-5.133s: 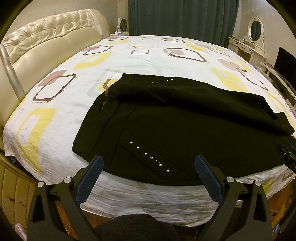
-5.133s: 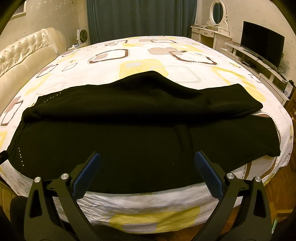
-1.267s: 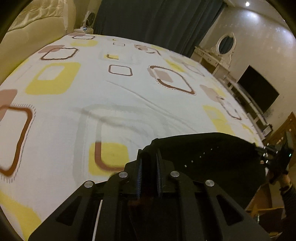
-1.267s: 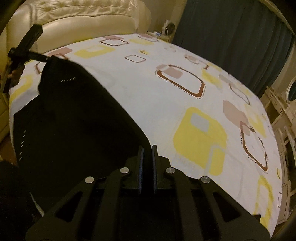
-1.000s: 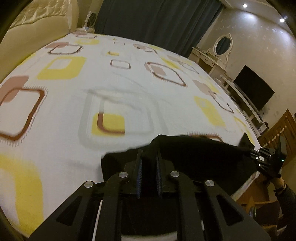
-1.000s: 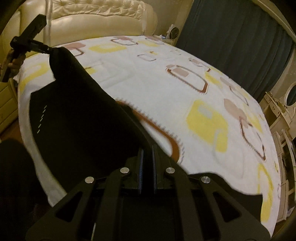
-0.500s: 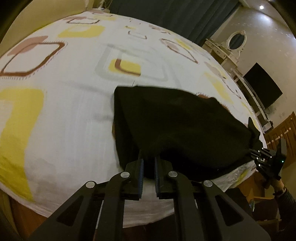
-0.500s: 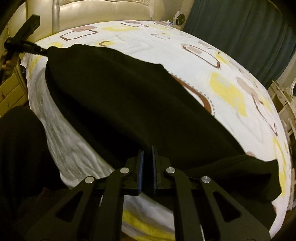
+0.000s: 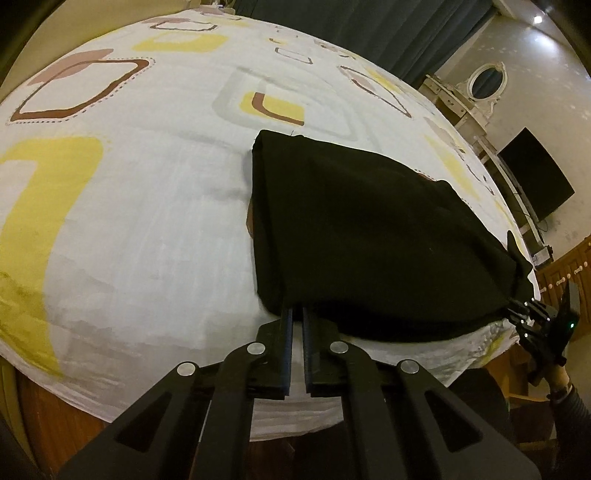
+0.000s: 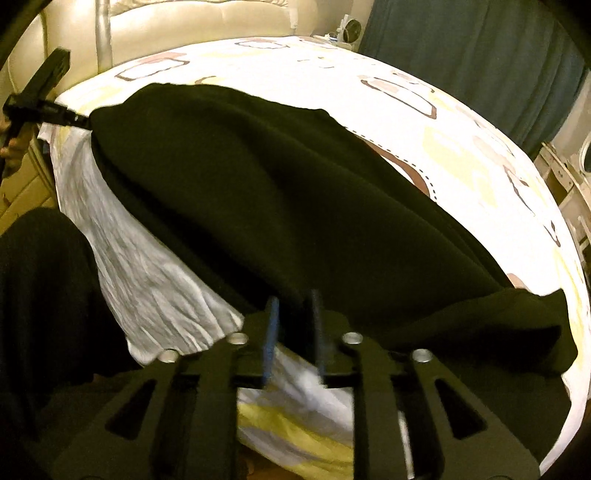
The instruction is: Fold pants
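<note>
The black pants (image 9: 362,236) lie doubled over near the front edge of the bed, on a white bedsheet (image 9: 147,206) printed with yellow and brown rounded squares. Their folded top layer spreads flat back toward the middle of the mattress, while the near hem reaches the mattress edge, where the sheet hangs down in wrinkles.

The left gripper (image 9: 297,314) is clenched on the near left corner of the pants; its blue-padded fingers (image 9: 287,332) sit almost together with the dark cloth tucked between their tips. The right gripper (image 10: 293,306) is at the other end of the same hem. Its jaws are opening, the pads already parted, and the cloth still lies between them though they no longer press on it. In the left view that gripper (image 9: 532,314) shows at the far right edge with a hand (image 9: 554,373) behind it.

Around the bed: a cream tufted headboard (image 10: 177,22) stands at the left, dark teal curtains (image 10: 472,48) hang behind, and a white dresser with an oval mirror (image 9: 484,79) and a dark television screen (image 9: 535,173) line the right wall. The person's dark-clothed leg (image 10: 48,295) presses close to the bed's edge, blocking the lower left of the right view.
</note>
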Tool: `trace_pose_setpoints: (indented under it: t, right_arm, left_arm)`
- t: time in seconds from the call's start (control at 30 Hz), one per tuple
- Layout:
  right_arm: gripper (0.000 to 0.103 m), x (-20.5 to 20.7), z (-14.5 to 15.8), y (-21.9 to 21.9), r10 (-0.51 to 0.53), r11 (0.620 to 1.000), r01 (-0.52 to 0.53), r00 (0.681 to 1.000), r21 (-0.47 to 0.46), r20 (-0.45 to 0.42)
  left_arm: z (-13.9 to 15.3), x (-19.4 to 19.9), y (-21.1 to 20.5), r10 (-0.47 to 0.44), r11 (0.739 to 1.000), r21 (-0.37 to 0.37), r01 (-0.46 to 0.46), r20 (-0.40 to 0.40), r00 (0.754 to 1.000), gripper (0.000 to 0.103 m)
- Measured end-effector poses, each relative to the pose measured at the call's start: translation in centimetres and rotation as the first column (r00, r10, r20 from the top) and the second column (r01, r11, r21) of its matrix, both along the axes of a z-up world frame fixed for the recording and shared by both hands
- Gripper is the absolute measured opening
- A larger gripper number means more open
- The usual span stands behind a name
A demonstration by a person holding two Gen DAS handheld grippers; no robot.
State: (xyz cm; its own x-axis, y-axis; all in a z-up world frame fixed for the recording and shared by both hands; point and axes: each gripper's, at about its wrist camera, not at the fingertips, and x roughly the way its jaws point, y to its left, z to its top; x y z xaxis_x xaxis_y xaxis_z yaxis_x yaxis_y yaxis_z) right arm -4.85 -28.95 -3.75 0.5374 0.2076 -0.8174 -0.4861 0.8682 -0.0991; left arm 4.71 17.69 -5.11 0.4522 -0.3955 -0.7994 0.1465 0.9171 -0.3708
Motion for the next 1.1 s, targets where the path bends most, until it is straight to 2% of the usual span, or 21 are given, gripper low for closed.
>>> trace_pose_setpoints:
  t: [0.07,0.17,0.23,0.3,0.37,0.4,0.43,0.47,0.53,0.6,0.63,0.67,0.73,0.8,0.87,0.93,0.97,1.0,1.03,1.07,1.1]
  right_arm:
    - [0.054,-0.5,1.0,-1.5,-0.026,0.996,0.028,0.999,0.088,-0.02]
    - [0.057,-1.2,3.1,-5.1,-0.097,0.969,0.102,0.995,0.223,-0.032]
    - [0.059,-1.4,4.3,-8.8,-0.176,0.936,0.183,0.983,0.301,-0.05]
    - [0.059,-1.3,5.3,-13.6,-0.271,0.888,0.276,0.96,0.367,-0.067]
    - [0.059,-1.2,6.0,-18.5,-0.367,0.839,0.365,0.927,0.403,-0.076]
    - [0.06,-1.2,6.2,-21.3,-0.422,0.805,0.417,0.902,0.423,-0.087]
    - [0.06,-1.2,6.3,-24.7,-0.484,0.755,0.476,0.869,0.451,-0.107]
    - [0.06,-1.4,6.4,-27.9,-0.547,0.707,0.531,0.829,0.467,-0.115]
    - [0.06,-1.4,6.1,-33.6,-0.65,0.619,0.625,0.747,0.475,-0.136]
    - [0.06,-1.7,5.1,-40.0,-0.767,0.519,0.738,0.625,0.431,-0.146]
    - [0.06,-1.6,4.6,-41.5,-0.79,0.492,0.763,0.594,0.419,-0.152]
    - [0.06,-1.5,3.5,-44.3,-0.822,0.446,0.803,0.543,0.396,-0.175]
    - [0.06,-1.0,1.9,-46.9,-0.848,0.406,0.841,0.492,0.357,-0.197]
    - [0.06,-0.5,0.4,-48.6,-0.852,0.389,0.851,0.478,0.352,-0.214]
    - [0.06,0.1,-0.7,-49.2,-0.839,0.388,0.846,0.489,0.365,-0.24]
    - [0.06,1.1,-2.1,-49.5,-0.821,0.408,0.847,0.504,0.341,-0.268]
    - [0.058,1.6,-2.3,-49.2,-0.816,0.436,0.842,0.519,0.316,-0.256]
    - [0.052,2.1,-2.4,-48.8,-0.809,0.471,0.833,0.539,0.29,-0.237]
    - [0.017,2.8,-2.4,-48.3,-0.777,0.522,0.807,0.583,0.274,-0.238]
    - [0.01,3.1,-2.4,-48.2,-0.773,0.534,0.804,0.589,0.261,-0.235]
    - [0.009,3.6,-1.9,-47.6,-0.771,0.557,0.797,0.601,0.234,-0.212]
  left_arm:
    - [0.4,-0.8,0.0,-0.007,1.0,0.018,0.006,0.014,1.0,0.005]
    - [1.6,-2.0,-0.2,-0.033,0.998,0.047,0.031,0.037,0.999,0.007]
    - [2.6,-2.5,-0.7,-0.037,0.995,0.09,0.032,0.057,0.998,0.012]
    - [3.8,-2.5,-1.4,-0.03,0.992,0.121,0.019,0.085,0.996,0.025]
    - [5.1,-2.0,-2.5,-0.014,0.991,0.137,-0.004,0.129,0.992,0.044]
    - [5.6,-1.7,-3.2,-0.006,0.989,0.15,-0.016,0.147,0.989,0.051]
    - [6.1,-1.4,-4.0,0.005,0.985,0.167,-0.034,0.169,0.986,0.066]
    - [6.5,-1.1,-4.8,0.011,0.982,0.181,-0.047,0.194,0.981,0.075]
    - [7.1,-0.4,-6.6,0.008,0.978,0.201,-0.056,0.23,0.973,0.076]
    - [7.1,0.6,-8.7,-0.004,0.971,0.232,-0.052,0.233,0.972,0.077]
    - [7.0,1.1,-9.5,-0.004,0.968,0.244,-0.055,0.233,0.973,0.078]
    - [6.9,1.4,-10.4,-0.004,0.966,0.253,-0.057,0.232,0.973,0.078]
    - [6.5,2.0,-11.9,0.003,0.964,0.26,-0.062,0.224,0.975,0.078]
    - [5.8,2.5,-13.0,0.016,0.965,0.252,-0.068,0.204,0.979,0.079]
    - [4.9,2.9,-13.9,0.03,0.965,0.252,-0.075,0.177,0.984,0.079]
    - [4.3,3.0,-14.7,0.036,0.964,0.255,-0.075,0.154,0.987,0.079]
    - [3.9,3.1,-15.0,0.038,0.963,0.258,-0.074,0.142,0.989,0.079]
    - [3.6,3.2,-15.5,0.038,0.962,0.264,-0.072,0.133,0.99,0.079]
    - [3.4,3.2,-15.9,0.038,0.961,0.269,-0.072,0.13,0.991,0.079]
    - [3.3,3.2,-16.2,0.036,0.959,0.275,-0.071,0.127,0.991,0.079]
    - [3.1,3.4,-16.6,0.035,0.956,0.285,-0.069,0.124,0.992,0.079]
